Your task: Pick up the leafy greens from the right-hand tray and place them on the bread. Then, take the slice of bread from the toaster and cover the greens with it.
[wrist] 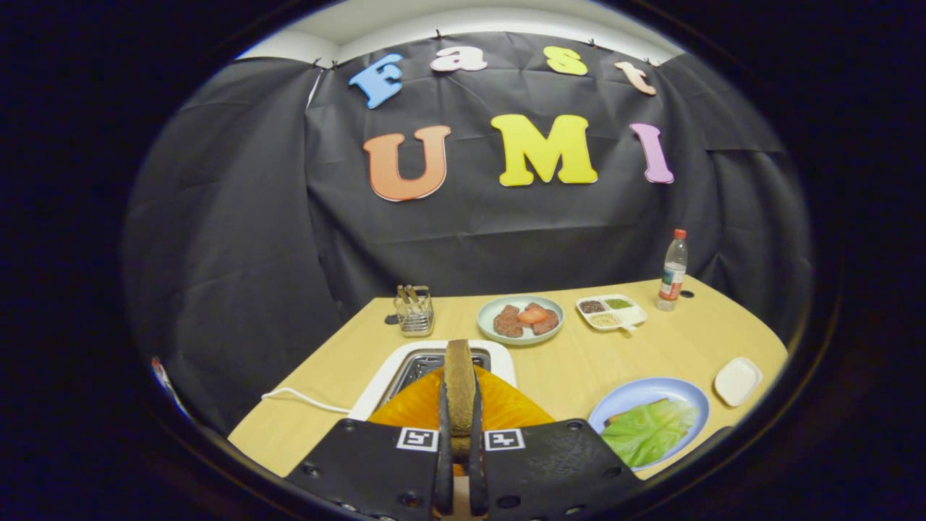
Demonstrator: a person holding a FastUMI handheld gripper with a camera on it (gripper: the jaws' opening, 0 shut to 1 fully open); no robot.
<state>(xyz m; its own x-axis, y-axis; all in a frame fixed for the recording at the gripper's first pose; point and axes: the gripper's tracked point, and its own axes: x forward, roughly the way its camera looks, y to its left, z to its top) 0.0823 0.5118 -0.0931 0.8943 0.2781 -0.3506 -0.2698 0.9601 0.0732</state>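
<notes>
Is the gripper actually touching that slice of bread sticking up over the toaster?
Touching. In the gripper view, both fingers press edge-on against the upright bread slice, clamped between them above the toaster.

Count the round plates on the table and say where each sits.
2. The grey plate with meat is far back, beyond the toaster. The blue plate with greens is nearer, right of the hand-held gripper, which clamps a bread slice.

Along the tabletop's point(564, 362) far edge stand a wire basket point(414, 312), a plate of meat point(520, 319), a divided dish point(612, 312) and a bottle point(673, 270); a small white dish point(737, 380) sits near the right edge.
</notes>
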